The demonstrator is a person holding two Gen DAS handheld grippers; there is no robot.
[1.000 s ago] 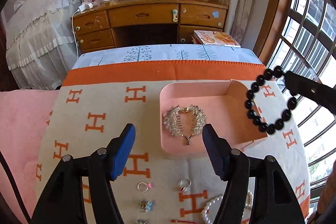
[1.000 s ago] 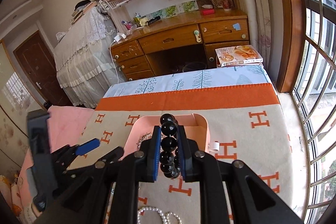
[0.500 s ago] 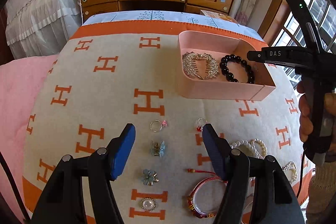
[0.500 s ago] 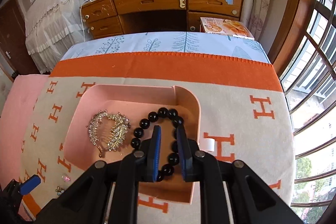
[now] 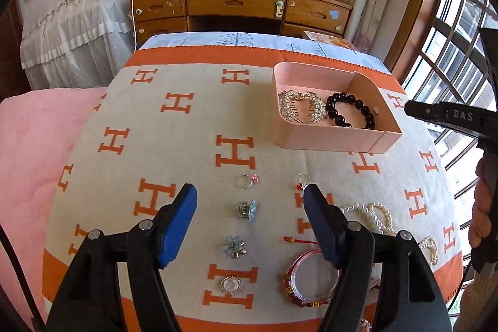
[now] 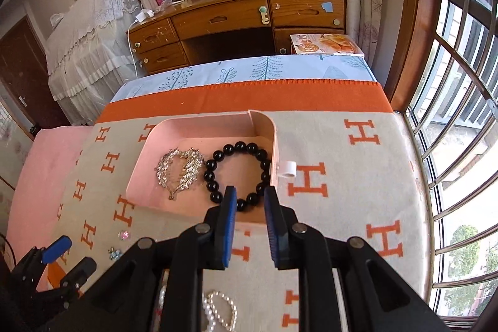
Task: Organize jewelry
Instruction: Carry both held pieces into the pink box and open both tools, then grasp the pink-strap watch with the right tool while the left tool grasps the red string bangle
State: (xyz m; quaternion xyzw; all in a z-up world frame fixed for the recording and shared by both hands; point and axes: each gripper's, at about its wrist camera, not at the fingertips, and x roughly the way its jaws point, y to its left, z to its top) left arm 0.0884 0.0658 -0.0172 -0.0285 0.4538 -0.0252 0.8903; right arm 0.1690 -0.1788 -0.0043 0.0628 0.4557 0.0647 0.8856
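The blanket (image 5: 193, 126) is covered in big orange "H" letters, and the right gripper (image 6: 249, 204) has "DAS" on its side. Its jaws have just been opening, with nothing between them. The black bead bracelet (image 6: 238, 173) lies in the pink box (image 5: 326, 142), mid frame. Only the left view shows the rings (image 5: 247, 180) and clips low down. The left gripper (image 5: 250, 221) has been opening too and stands wide and empty.

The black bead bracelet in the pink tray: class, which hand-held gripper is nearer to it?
Right. The right hand-held gripper hangs just over the black bead bracelet's near edge, jaws apart, gripping nothing. The left hand-held gripper is open over the rings, outside the pink tray.
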